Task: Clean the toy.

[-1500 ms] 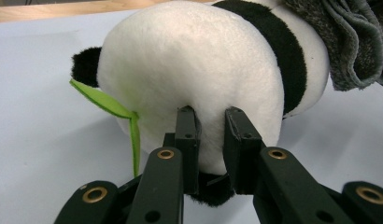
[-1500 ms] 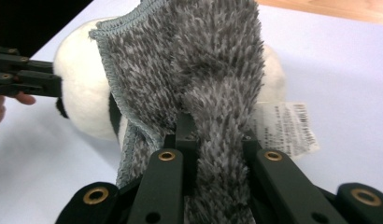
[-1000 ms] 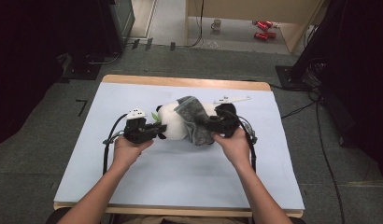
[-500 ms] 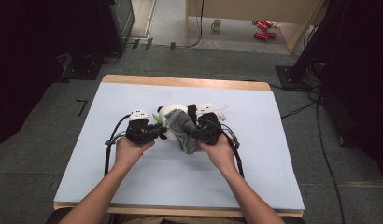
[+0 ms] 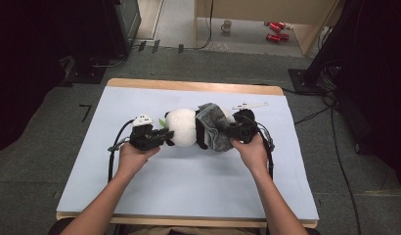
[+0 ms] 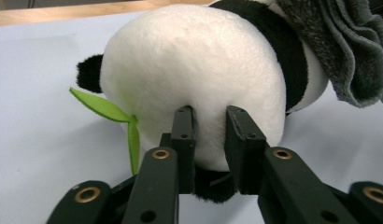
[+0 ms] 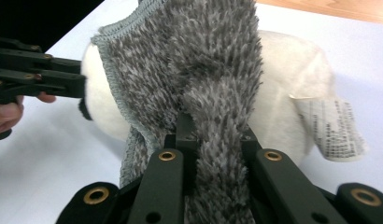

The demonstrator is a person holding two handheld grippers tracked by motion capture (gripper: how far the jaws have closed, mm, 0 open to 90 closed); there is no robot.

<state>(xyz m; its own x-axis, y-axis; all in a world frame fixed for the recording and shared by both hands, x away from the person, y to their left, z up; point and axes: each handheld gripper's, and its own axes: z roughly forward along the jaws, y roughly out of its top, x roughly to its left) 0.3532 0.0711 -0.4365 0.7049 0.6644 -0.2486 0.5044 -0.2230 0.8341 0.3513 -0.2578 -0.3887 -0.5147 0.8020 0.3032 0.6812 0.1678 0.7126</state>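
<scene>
A black-and-white plush panda (image 5: 181,126) lies on its side in the middle of the light blue mat (image 5: 198,181). My left gripper (image 5: 162,137) is at its left end. In the left gripper view the jaws (image 6: 211,119) pinch a fold of white plush (image 6: 194,60); they have just been opening a little, with the plush still between them. A green felt leaf (image 6: 105,109) sticks out beside them. My right gripper (image 5: 227,131) is shut on a grey fuzzy cloth (image 5: 213,125) draped over the panda's right half. That cloth (image 7: 199,60) runs up between the right gripper's jaws (image 7: 213,126).
A white sewn-in label (image 7: 336,128) hangs from the panda's right side. The table's wooden far edge (image 5: 189,85) borders the mat. Beyond it on the floor are a mug (image 5: 227,25), red objects (image 5: 274,30) and cables (image 5: 330,107). Open mat lies in front of my hands.
The right gripper swung left with the grey cloth, then back right, and the panda's white left half is now uncovered. The left hand stayed in place.
</scene>
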